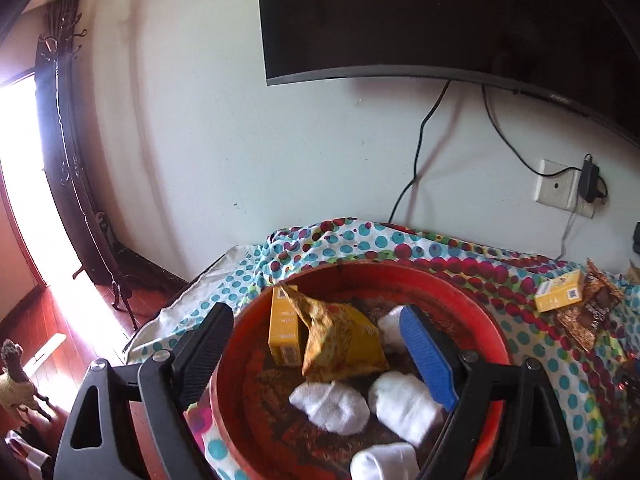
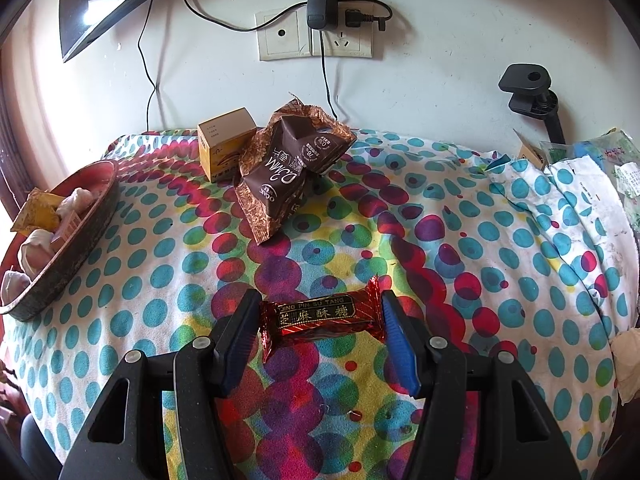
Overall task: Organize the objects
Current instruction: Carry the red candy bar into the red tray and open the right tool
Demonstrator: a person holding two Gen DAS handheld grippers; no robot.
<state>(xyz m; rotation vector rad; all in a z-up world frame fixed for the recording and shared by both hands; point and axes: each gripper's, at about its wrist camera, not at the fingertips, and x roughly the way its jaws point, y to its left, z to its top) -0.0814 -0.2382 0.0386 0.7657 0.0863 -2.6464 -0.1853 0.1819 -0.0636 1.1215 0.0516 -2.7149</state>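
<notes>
Left gripper (image 1: 320, 356): fingers spread wide, holding nothing, astride the near-left rim of the red tray (image 1: 460, 280). One finger is outside the rim at 9 o'clock, the blue-padded finger (image 1: 428, 356) is over the tray interior at 3 o'clock. The tray already holds a yellow box (image 1: 283, 332), a yellow wrapper (image 1: 340, 340) and several white sock rolls (image 1: 332, 404).

On the dotted cloth (image 2: 160, 280), at 12 o'clock from the right gripper, a small yellow carton (image 2: 224, 148) stands touching a brown snack packet (image 2: 288, 164). Neither is in the tray.

Right gripper (image 2: 320, 332): fingers apart, not clenched — the red candy bar (image 2: 320, 314) lies crosswise between them on the cloth. The blue pad (image 2: 394, 332) is at or nearly at the wrapper's right crimp; contact on the left cannot be confirmed.

Probable faults:
- Closing along the bar's long axis would likely buckle the crimped foil ends, so the bar could tip or pop out.
- Slick foil may slip during the carry toward the tray at 9 o'clock.
- Fingers set too low may pinch the loose cloth and drag it — disturbing the carton and packet.
</notes>
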